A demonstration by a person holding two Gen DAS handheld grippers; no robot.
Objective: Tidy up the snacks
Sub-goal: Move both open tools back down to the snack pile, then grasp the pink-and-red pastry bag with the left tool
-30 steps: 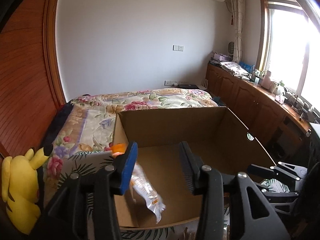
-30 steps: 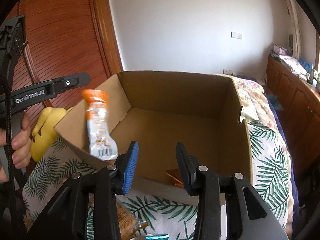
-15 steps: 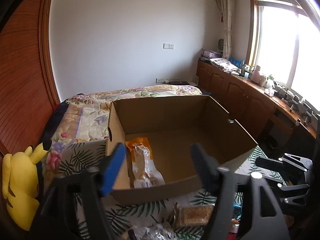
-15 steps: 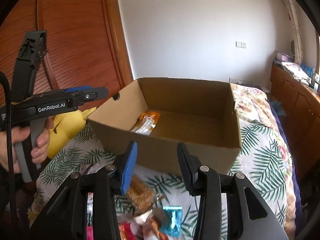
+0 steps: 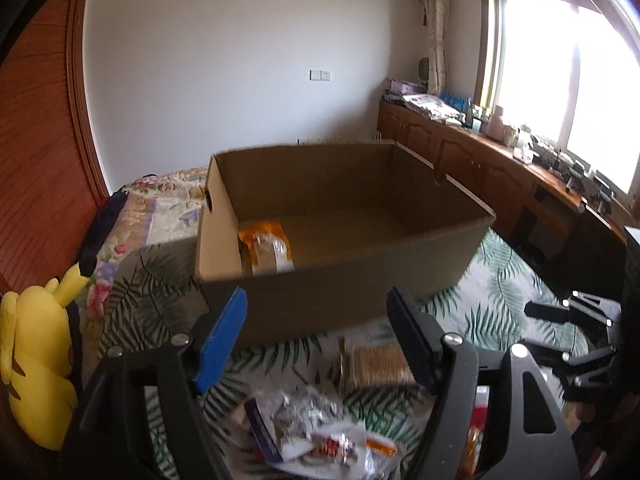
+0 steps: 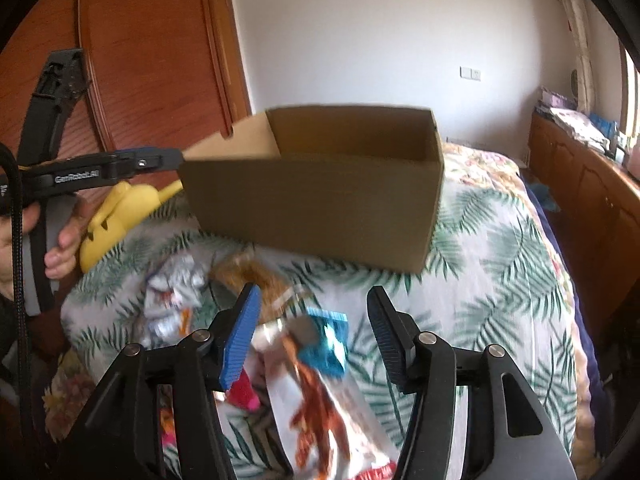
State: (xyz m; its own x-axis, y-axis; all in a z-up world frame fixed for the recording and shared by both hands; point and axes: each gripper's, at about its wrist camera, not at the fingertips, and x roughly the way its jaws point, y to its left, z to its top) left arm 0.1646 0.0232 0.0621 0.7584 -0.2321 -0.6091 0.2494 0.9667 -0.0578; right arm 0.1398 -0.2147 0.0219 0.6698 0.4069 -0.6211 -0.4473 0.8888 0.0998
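A: Your left gripper (image 5: 316, 338) has just been opening; nothing sits between its jaws. The right gripper (image 6: 314, 330) too, spread above the snacks (image 6: 320, 360).

B: And around you?

A: A snack pile on the bedspread (image 6: 500, 280), nearest. Behind it the box (image 5: 340, 304) wall stands in the way. Inside, the orange packet (image 5: 266, 246) lies flat, lengthwise toward the far wall. The yellow plush (image 5: 36, 364) sits left.

- One cardboard box (image 5: 340, 280) is sitting on the bed (image 6: 500, 280).
- One orange snack packet (image 5: 266, 246) is lying inside the box.
- Several loose snack packets (image 6: 320, 360), too blurred for an exact count, are lying in front of the box.
- One yellow plush toy (image 5: 36, 360) is sitting left of the box.
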